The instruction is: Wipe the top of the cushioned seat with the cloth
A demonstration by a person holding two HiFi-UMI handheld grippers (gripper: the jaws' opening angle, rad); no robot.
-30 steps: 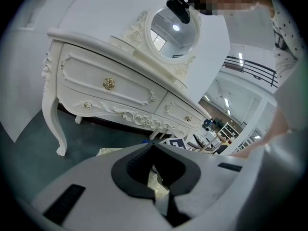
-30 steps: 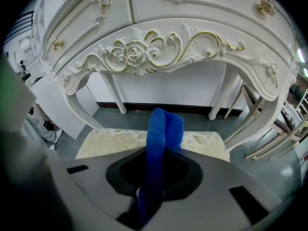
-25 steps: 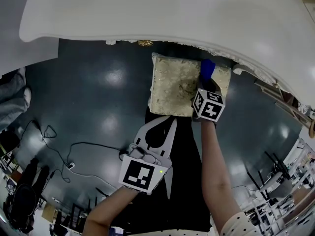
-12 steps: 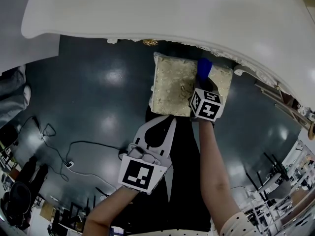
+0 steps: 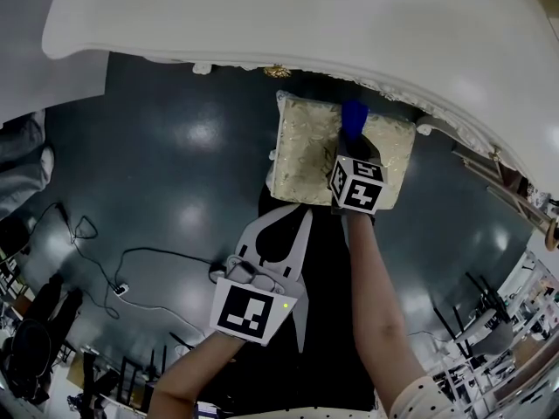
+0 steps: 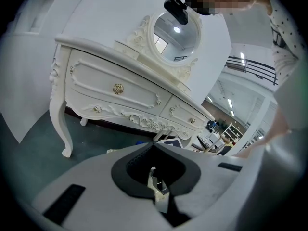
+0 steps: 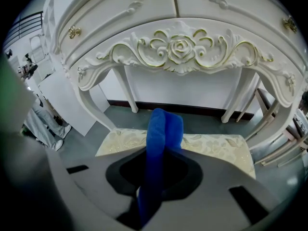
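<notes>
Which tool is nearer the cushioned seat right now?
Right. The right tool is over the cushioned seat, shut on the blue cloth. The left tool hangs short of the seat's near edge, shut on nothing.

We see bright, even light coming from overhead. It lands on the glossy dark floor point(image 5: 175, 173) as soft white glare patches, and in the head view the white dressing table point(image 5: 349, 24) is nearly blown out along its top. The oval mirror point(image 6: 175, 32) carries small reflections of ceiling lamps. Cast shadows are faint throughout. All three views bow strongly toward the edges, and both gripper views fade into a dark round vignette. Close to the lenses, the blue cloth point(image 7: 161, 143) and the left gripper point(image 6: 154, 146) look soft, probably out of focus.
</notes>
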